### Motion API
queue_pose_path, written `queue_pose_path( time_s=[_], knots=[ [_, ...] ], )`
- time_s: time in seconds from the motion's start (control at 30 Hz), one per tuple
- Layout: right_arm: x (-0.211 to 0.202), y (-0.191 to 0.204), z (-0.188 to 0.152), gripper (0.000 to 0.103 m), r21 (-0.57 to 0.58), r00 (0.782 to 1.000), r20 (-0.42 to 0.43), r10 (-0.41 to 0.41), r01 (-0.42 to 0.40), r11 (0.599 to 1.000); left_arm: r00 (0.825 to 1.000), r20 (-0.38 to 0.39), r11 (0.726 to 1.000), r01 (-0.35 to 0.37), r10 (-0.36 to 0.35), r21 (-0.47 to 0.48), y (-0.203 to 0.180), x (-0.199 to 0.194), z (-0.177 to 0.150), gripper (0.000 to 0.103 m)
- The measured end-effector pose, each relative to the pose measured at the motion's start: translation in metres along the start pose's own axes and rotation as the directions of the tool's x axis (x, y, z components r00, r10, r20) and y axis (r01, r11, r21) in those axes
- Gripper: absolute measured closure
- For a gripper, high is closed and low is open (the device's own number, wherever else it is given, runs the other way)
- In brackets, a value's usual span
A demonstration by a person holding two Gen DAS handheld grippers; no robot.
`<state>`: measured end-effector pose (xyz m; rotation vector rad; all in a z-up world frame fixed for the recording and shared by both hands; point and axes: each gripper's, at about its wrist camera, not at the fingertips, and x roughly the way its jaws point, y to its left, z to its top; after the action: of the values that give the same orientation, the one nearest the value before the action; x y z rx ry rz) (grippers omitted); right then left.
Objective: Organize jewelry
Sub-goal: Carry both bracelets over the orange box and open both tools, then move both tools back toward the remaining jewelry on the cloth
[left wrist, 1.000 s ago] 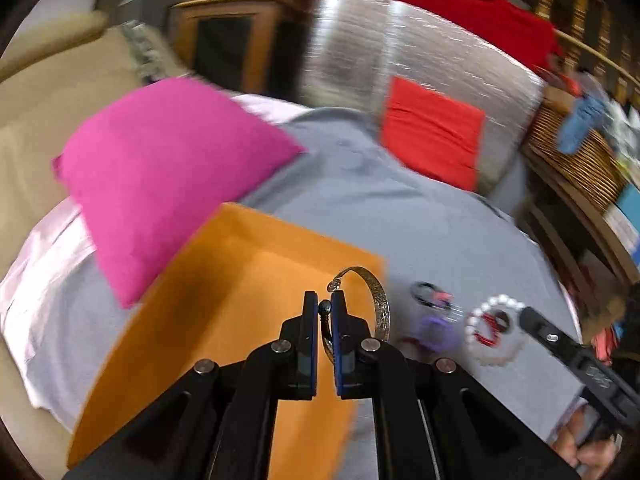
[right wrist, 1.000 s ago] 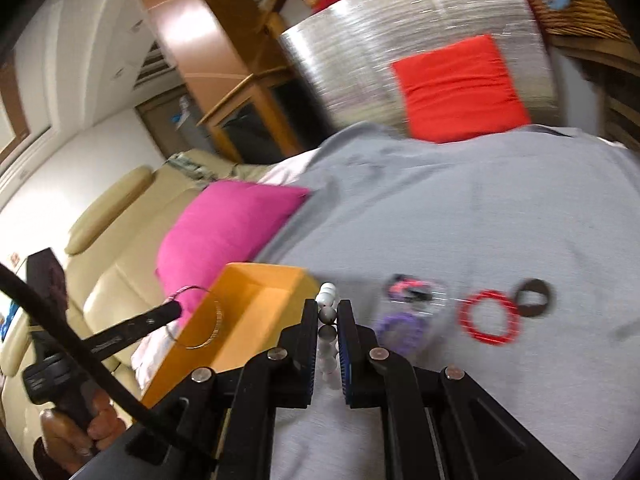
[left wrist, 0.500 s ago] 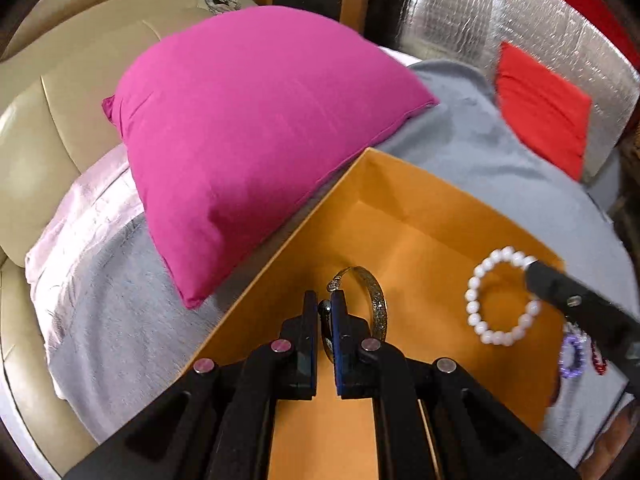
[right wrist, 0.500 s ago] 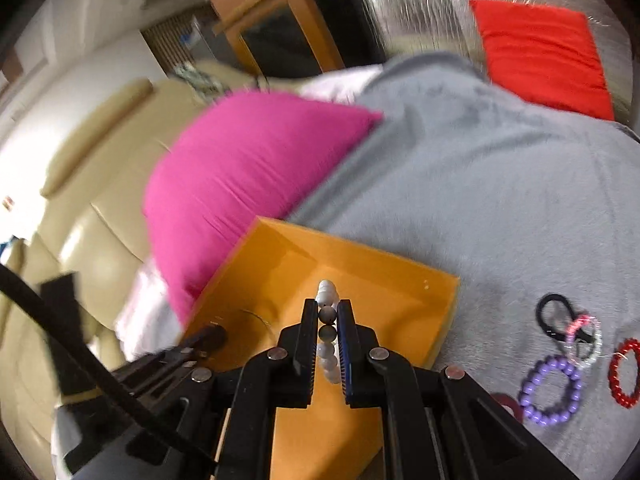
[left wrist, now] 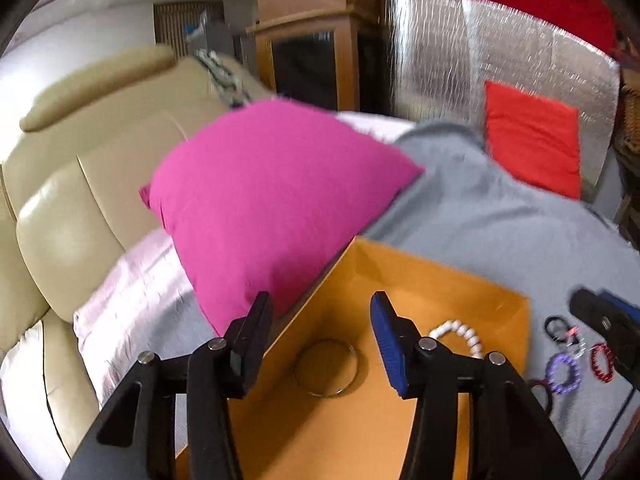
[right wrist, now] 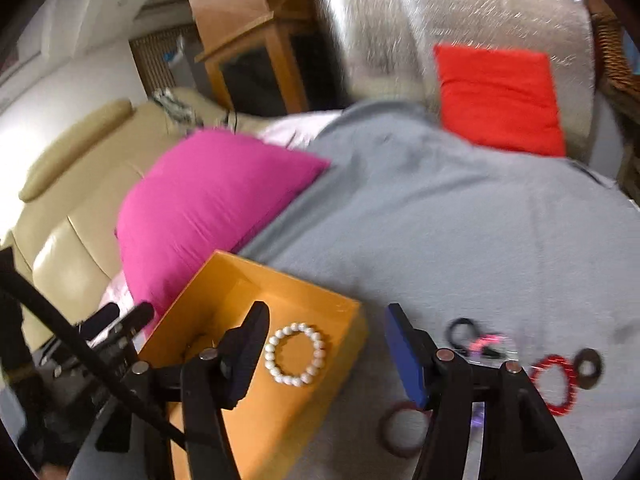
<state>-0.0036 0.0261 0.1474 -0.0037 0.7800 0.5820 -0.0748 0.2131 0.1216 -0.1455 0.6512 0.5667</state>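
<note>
Jaws spread, bangle [left wrist: 326,368] only left view

Both wrist cams looked down close over the orange box [left wrist: 440,276] [right wrist: 320,300], left cam from its left, sharing the pink pillow [left wrist: 272,200] [right wrist: 208,204].

Purple bracelet [right wrist: 478,416] behind right hand-held gripper [right wrist: 324,344]
</note>
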Motion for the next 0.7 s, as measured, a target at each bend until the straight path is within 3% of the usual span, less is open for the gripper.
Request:
queue_pose_path(
  time_s=[0.13, 0.3, 0.6, 0.7],
  knots=[
    [-0.044, -0.033, -0.019, 0.040, 0.046, 0.997, 0.071, -0.026, 0.023, 0.999, 0.997, 0.071, 0.999, 0.037, -0.036, -0.011, -0.004, -0.026, 0.009, 0.047],
    [-0.084, -0.071, -0.039, 0.040, 0.103, 0.992, 0.100, -0.078, 0.068, 0.992, 0.991, 0.116, 0.998, 0.064, -0.064, 0.008, -0.014, -0.051, 0.010, 0.045],
    [-0.107, -0.136, -0.057, 0.040, 0.251, 0.987, 0.103, -0.123, 0.094, 0.963, 0.984, 0.145, 0.994, 0.103, -0.108, 0.041, -0.041, -0.071, 0.011, 0.045],
    [-0.109, -0.140, -0.059, 0.040, 0.246, 0.986, 0.102, -0.133, 0.104, 0.964, 0.982, 0.149, 0.993, 0.111, -0.118, 0.050, -0.048, -0.074, 0.011, 0.045]
  ],
)
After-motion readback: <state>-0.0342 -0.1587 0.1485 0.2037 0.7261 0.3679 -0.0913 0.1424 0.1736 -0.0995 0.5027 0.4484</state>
